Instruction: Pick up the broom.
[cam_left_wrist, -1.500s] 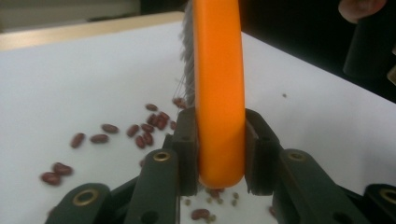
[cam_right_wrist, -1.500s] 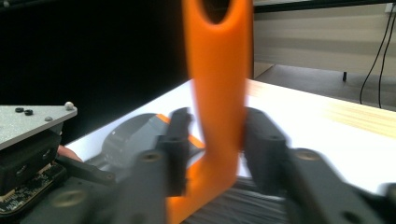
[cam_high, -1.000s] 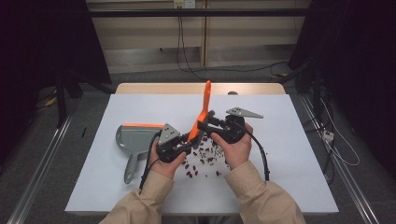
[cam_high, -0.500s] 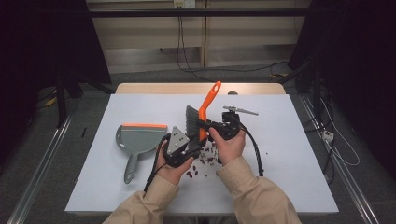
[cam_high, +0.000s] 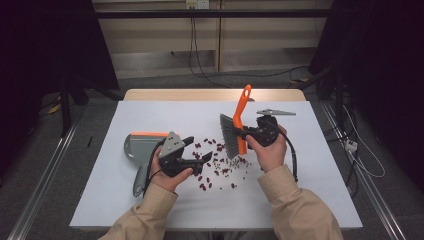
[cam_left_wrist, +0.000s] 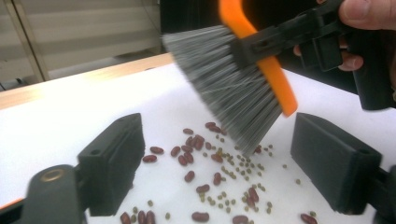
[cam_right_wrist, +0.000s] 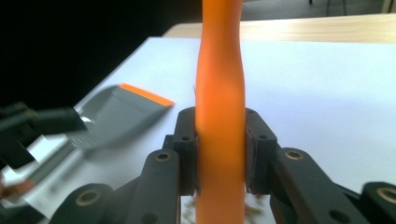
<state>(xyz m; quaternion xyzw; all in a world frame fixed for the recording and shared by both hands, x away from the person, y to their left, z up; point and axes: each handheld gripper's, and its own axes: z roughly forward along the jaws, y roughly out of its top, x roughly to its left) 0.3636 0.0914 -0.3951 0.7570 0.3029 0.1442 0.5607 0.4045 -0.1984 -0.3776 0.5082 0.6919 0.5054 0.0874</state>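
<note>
A brush with an orange handle (cam_high: 242, 107) and grey bristles (cam_high: 230, 136) stands handle-up over a scatter of red and small green beans (cam_high: 220, 162). My right gripper (cam_high: 246, 134) is shut on the handle just above the bristles; in the right gripper view the pads (cam_right_wrist: 187, 149) press the handle (cam_right_wrist: 219, 84) from both sides. My left gripper (cam_high: 198, 150) hovers left of the beans; its jaws have just been opening and nothing is between them. In the left gripper view, that gripper (cam_left_wrist: 219, 140) faces the bristles (cam_left_wrist: 224, 79) and beans (cam_left_wrist: 191, 154). A grey dustpan (cam_high: 136, 147) with an orange lip lies at left.
The white table top (cam_high: 325, 165) has bare room to the right and along the front; a wooden strip (cam_high: 210, 94) runs along its far edge. The dustpan (cam_right_wrist: 116, 112) lies just behind my left hand. Cables cross the floor beyond.
The left gripper has let go of the brush, opened and moved left. The right gripper has closed on the handle and carried the brush right, turning its bristles down over the beans.
</note>
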